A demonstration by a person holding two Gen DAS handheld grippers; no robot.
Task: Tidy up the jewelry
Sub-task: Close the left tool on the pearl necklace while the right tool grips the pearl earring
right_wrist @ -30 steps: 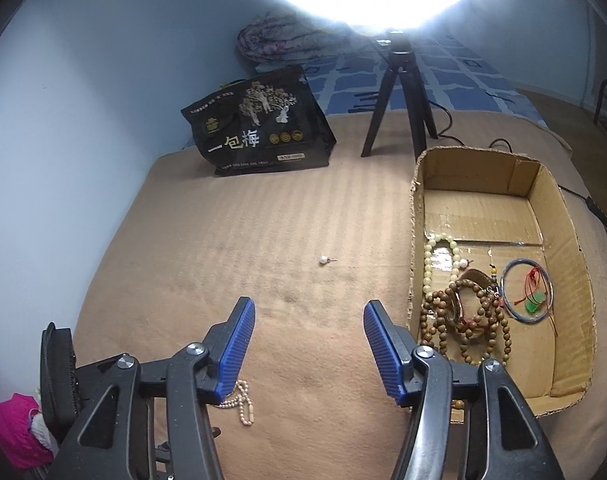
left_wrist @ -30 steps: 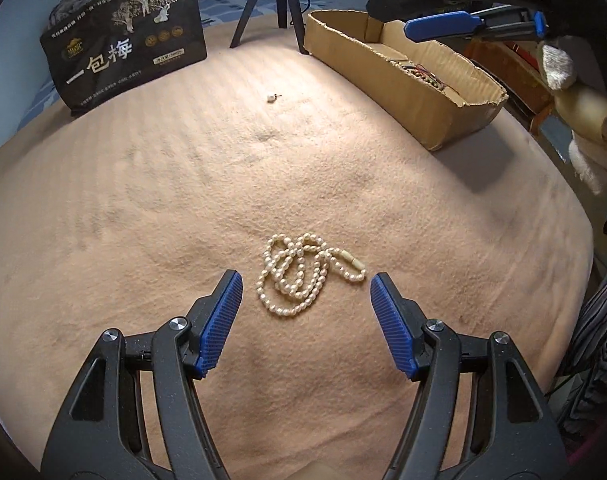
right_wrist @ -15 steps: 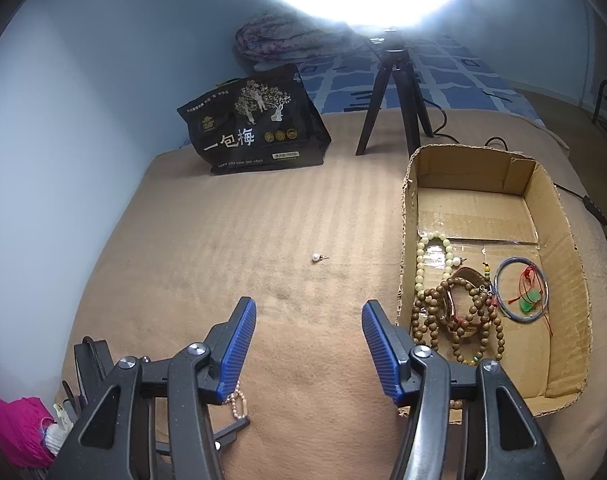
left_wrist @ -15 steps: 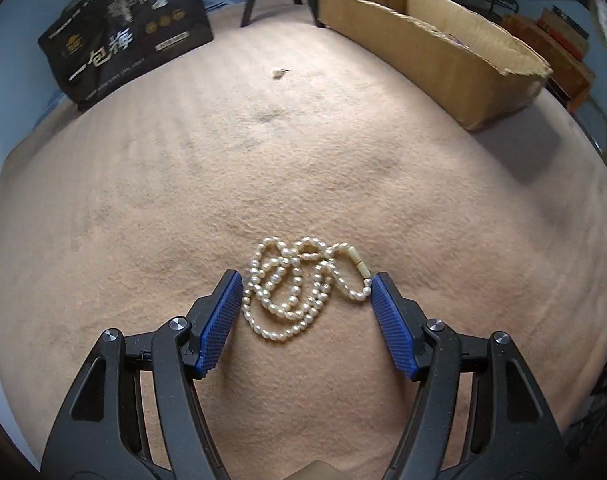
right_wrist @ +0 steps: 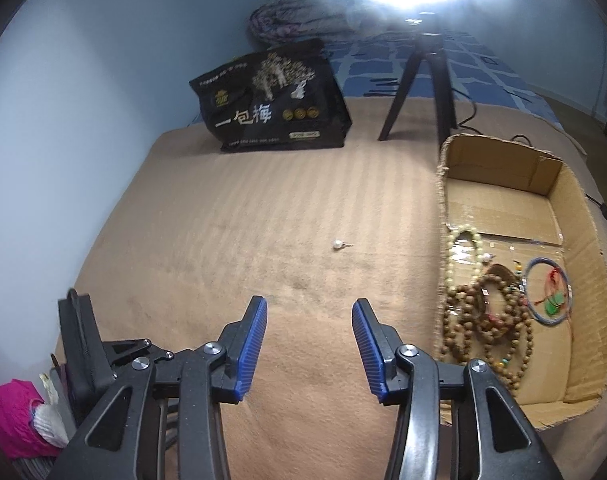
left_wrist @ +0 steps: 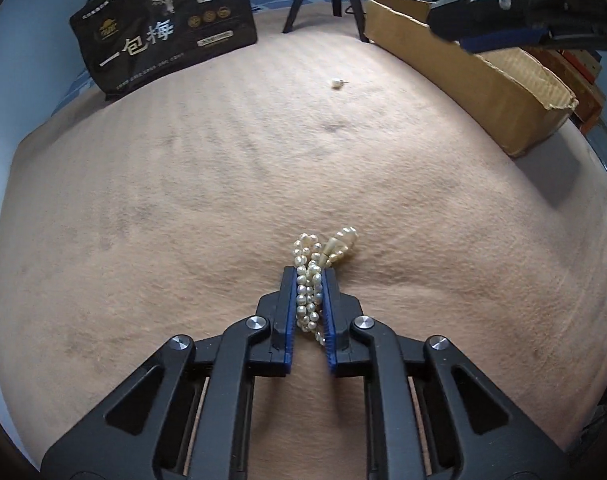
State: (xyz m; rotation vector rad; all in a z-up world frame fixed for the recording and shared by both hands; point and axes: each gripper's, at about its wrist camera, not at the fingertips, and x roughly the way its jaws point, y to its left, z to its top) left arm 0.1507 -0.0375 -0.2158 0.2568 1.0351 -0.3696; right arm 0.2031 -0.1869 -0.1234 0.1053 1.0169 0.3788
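Observation:
My left gripper (left_wrist: 308, 274) is shut on a white pearl necklace (left_wrist: 308, 300) that lies bunched on the tan blanket; its loops and clasp stick out past the fingertips. A single pearl earring (left_wrist: 336, 83) lies farther off on the blanket and also shows in the right wrist view (right_wrist: 338, 244). A cardboard box (right_wrist: 575, 216) at the right holds wooden bead strings (right_wrist: 485, 320), a pale bead bracelet (right_wrist: 465, 252) and a blue bangle (right_wrist: 547, 292). My right gripper (right_wrist: 309, 312) is open and empty, hovering above the blanket left of the box.
A black snack bag (right_wrist: 275, 100) and a black tripod (right_wrist: 427, 80) stand at the far side of the blanket. The box's outer wall (left_wrist: 475, 80) shows in the left wrist view. A bright lamp glares above. Pink cloth (right_wrist: 7, 416) lies at lower left.
My left gripper went down over the pearl necklace and closed on it, bunching the strands between the pads. My right gripper stayed open and drifted slightly.

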